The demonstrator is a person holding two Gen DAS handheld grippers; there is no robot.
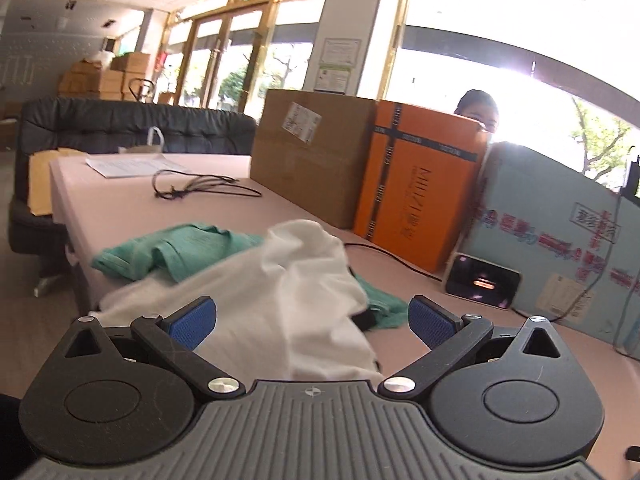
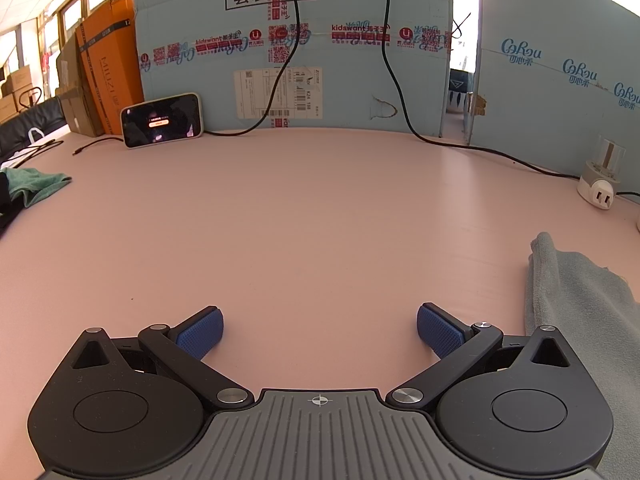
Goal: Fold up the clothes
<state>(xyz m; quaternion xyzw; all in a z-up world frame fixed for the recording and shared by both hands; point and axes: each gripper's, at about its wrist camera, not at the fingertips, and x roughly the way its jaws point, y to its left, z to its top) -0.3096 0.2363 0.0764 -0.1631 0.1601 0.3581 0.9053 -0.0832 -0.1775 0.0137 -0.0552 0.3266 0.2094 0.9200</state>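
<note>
In the left wrist view, the left gripper fills the bottom of the frame. Its 2 blue fingers are spread wide apart and hold nothing. A white shirt lies crumpled in the middle of the frame, between and past the fingers, on the pink table. I cannot tell if the fingers touch it. A green shirt lies behind the white one, toward the left, and a bit of it peeks out on the right side too. Farther back sit a black cord and some white paper. At the right stand a brown box and an orange box. A person's head shows just above the orange box.

In the right wrist view, the right gripper is at the bottom, with its 2 fingers also wide apart and holding nothing, over bare pink table. A gray cloth lies at the right edge, just beside the gripper. A bit of green shirt shows at the left edge. A phone leans on a blue box in the upper left. A white plug sits at the far right.
</note>
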